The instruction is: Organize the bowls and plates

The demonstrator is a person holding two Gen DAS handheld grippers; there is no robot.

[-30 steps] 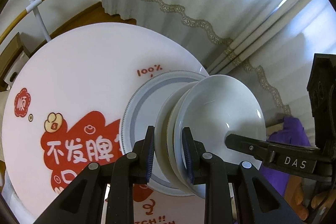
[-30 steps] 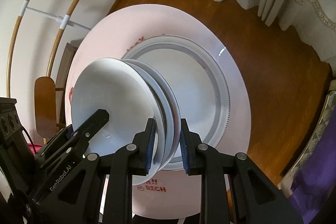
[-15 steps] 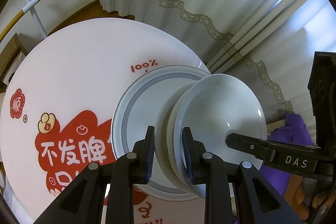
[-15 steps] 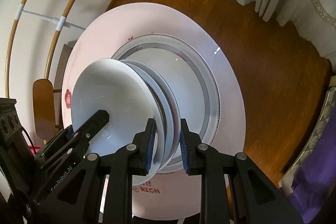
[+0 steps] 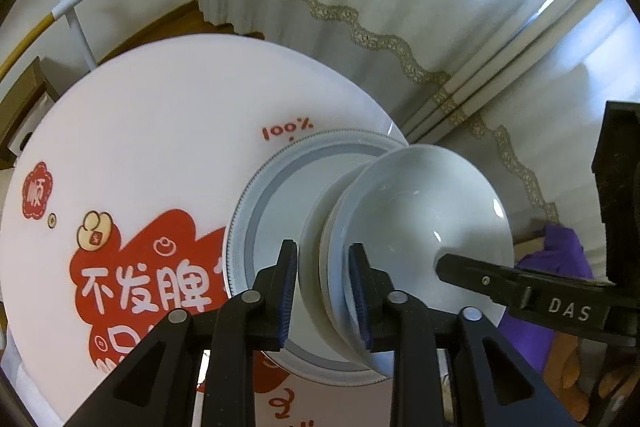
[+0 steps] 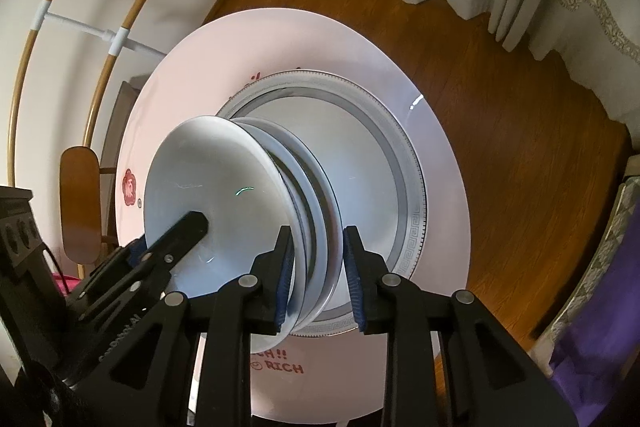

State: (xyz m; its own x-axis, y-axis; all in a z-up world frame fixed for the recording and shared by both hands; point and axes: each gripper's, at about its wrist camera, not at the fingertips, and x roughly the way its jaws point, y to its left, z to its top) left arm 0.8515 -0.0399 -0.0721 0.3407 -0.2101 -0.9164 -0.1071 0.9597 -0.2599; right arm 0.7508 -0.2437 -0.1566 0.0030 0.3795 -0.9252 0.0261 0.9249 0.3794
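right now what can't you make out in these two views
- Left wrist view: the red print on the table is partly covered by the large plate and cut off at the bottom edge.
- Right wrist view: how many dishes are in the stack; the rims overlap between the right tool fingers.
- Both views: whether the stack touches the large plate; the dishes hide the gap.
- Left tool: pad contact is hidden by the rims.

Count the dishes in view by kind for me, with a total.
White bowl, top of the gripped stack: 1
Shallower dishes under it in the stack: 2, judging by the rims
Large grey-banded plate on the table: 1
Total: 4
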